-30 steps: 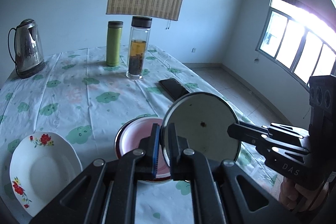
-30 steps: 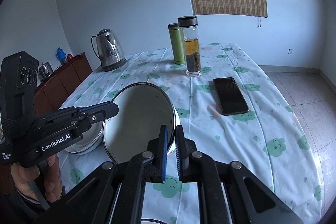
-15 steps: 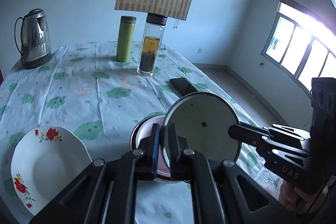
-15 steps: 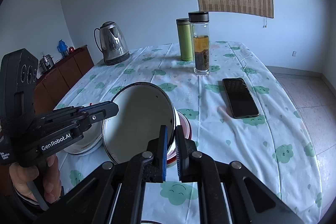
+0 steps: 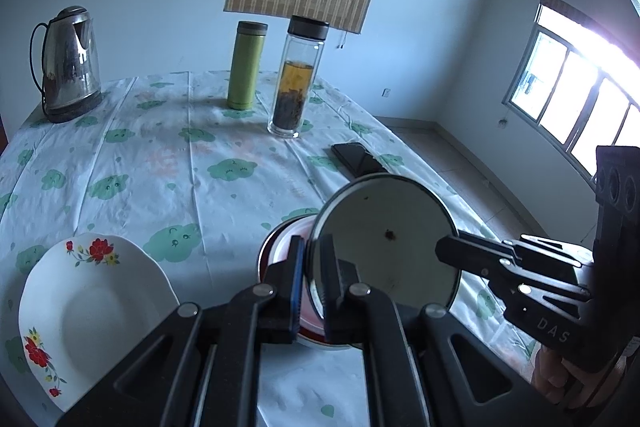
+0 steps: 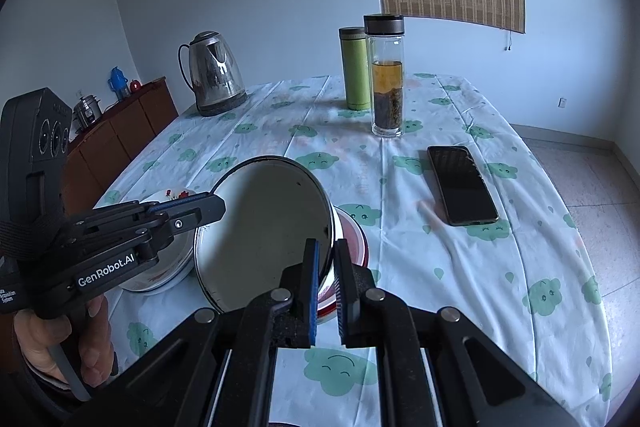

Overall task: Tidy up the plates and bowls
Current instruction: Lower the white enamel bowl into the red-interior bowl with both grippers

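Enamel bowl (image 5: 384, 239) pinched by two claws, left claw (image 5: 314, 267) and right claw (image 6: 325, 279), above one red-rimmed bowl (image 6: 354, 233)

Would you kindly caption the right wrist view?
Both claws, right and left, grip a tilted enamel bowl above a red-rimmed dish.

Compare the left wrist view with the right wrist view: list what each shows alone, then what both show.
Left wrist view only: the window and nearly the whole flowered white plate.

Right wrist view only: the wooden sideboard and the blue bottle on it.

Both: the enamel bowl gripped at its rim by the left tool and the right tool above the red dish, plus the kettle, green flask, tea bottle and phone.
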Demonstrator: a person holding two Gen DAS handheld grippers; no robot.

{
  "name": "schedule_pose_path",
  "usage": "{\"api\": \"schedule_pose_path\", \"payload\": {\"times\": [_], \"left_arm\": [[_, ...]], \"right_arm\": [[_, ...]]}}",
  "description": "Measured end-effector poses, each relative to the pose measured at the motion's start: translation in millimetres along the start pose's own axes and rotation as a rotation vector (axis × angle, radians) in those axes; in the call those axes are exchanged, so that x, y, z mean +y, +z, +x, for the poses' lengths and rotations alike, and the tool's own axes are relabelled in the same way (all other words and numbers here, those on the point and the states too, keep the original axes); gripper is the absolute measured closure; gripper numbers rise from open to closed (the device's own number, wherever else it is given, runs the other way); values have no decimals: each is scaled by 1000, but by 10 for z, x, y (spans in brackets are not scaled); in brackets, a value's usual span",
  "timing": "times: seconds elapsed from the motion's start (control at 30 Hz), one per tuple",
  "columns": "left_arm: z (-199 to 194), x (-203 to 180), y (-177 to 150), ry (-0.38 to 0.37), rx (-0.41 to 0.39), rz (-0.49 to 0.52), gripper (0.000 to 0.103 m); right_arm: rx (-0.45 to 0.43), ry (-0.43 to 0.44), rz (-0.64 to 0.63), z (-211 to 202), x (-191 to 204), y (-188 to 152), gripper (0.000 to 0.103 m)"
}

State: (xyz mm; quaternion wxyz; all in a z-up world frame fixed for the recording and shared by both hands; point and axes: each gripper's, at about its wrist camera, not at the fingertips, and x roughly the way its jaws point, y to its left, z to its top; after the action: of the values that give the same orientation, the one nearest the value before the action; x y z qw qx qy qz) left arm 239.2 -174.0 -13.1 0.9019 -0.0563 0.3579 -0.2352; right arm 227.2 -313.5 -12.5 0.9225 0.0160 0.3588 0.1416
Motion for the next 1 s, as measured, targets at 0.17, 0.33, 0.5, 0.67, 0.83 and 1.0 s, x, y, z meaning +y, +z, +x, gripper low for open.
{"api": "schedule_pose_path", "payload": {"times": [0.17,0.33,0.5,0.67,0.83,1.0], "left_arm": [[9,14,2,-1,3,-2,99],[55,45,-18,4,16,-6,99],[153,94,-39,5,49,-21,99],[234,122,-53,-2,80,-34,99],[322,171,-70,-25,117,-60,99],[380,210,-82,-36,141,-82,99]], "right_arm": [[13,-3,-5,37,0,6,95],[37,-2,-7,117,-14,19,95],[67,-5,-13,219,-27,28,95],[100,-9,-16,317,-56,25,95],[143,-3,-8,449,-124,30,95],[156,-3,-6,513,-139,35,95]]}}
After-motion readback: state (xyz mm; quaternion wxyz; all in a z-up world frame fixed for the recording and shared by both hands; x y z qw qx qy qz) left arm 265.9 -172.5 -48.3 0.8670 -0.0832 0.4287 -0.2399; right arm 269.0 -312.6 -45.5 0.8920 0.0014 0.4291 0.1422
